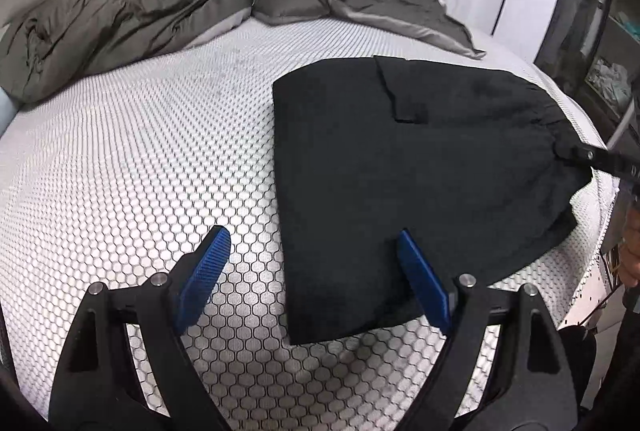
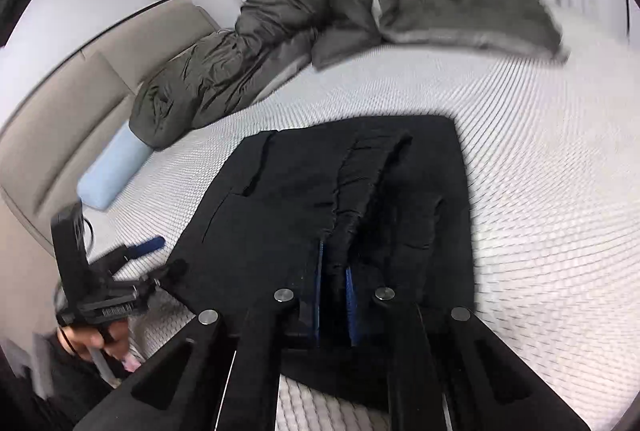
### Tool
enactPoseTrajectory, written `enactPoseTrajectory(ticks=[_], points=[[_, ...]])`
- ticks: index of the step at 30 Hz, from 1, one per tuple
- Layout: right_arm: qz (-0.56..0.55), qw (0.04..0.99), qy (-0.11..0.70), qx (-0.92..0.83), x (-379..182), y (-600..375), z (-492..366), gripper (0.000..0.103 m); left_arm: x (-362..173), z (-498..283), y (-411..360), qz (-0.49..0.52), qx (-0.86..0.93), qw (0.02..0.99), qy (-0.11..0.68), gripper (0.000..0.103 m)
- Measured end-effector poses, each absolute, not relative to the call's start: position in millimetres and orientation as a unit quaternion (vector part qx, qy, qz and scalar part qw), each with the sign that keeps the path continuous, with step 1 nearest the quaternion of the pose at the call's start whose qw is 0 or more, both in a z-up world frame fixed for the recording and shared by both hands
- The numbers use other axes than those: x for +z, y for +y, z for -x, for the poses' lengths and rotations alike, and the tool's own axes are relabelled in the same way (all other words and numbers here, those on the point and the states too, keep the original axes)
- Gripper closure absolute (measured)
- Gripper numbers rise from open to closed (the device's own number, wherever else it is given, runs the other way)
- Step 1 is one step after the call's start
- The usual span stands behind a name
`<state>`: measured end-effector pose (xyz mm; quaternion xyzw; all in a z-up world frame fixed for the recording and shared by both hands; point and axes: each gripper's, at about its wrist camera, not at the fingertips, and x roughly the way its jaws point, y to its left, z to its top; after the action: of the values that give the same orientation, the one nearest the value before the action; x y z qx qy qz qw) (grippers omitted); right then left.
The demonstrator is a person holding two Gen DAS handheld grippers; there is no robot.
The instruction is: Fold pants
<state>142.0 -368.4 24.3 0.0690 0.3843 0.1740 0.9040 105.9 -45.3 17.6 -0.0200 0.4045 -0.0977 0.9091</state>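
In the left wrist view the black pants (image 1: 400, 167) lie folded flat on the bare mattress (image 1: 140, 151) with its honeycomb pattern, toward the right side of the bed and near its right edge. The left tool (image 1: 312, 263) hovers at the near end with its blue pads spread wide; the left pad is over bare mattress and the right pad is over the near corner of the pants, with nothing pinched between them. At the right edge of the pants the right tool (image 1: 576, 153) reaches in from the right and its tips bite the gathered waistband. A rumpled dark grey duvet (image 1: 160, 3) and a grey pillow (image 1: 288, 3) are heaped along the far side of the bed. In the right wrist view, which is blurred, the right tool (image 2: 334, 271) has its blue pads drawn narrow on a raised ridge of the pants (image 2: 320, 199), the cloth bunched between them. The left tool (image 2: 148, 245) shows at the near left, apart from the cloth, held by a hand (image 2: 96, 341). A light blue pillow (image 2: 112, 171) lies at the far left beside the beige headboard (image 2: 80, 83).
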Motion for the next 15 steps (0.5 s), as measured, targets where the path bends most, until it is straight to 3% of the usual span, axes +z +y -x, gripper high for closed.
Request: enactPoseTrajectory(ticks=[2, 6, 8, 9, 10, 15], points=[[-0.045, 0.91, 0.385, 0.146, 23, -372, -126, 0.094, 20, -104, -47, 0.014, -0.101, 0.91, 0.402, 0.018], [-0.03, 0.887, 0.445, 0.118, -17, -384, -134, 0.081, 3, -113, -52, 0.008, -0.09, 0.896, 0.434, 0.017], [-0.075, 0.889, 0.431, 0.137, -13, -397, -130, 0.065, -3, -114, -49, 0.015, -0.092, 0.897, 0.432, 0.016], [-0.088, 0.893, 0.419, 0.137, -8, -403, -127, 0.048, -4, -113, -48, 0.018, -0.094, 0.897, 0.431, 0.016], [-0.095, 0.898, 0.409, 0.134, -4, -407, -127, 0.042, -5, -114, -47, 0.022, -0.095, 0.897, 0.432, 0.016], [-0.136, 0.887, 0.416, 0.146, -6, -416, -159, 0.042, -6, -115, -48, 0.017, -0.095, 0.896, 0.433, 0.014]])
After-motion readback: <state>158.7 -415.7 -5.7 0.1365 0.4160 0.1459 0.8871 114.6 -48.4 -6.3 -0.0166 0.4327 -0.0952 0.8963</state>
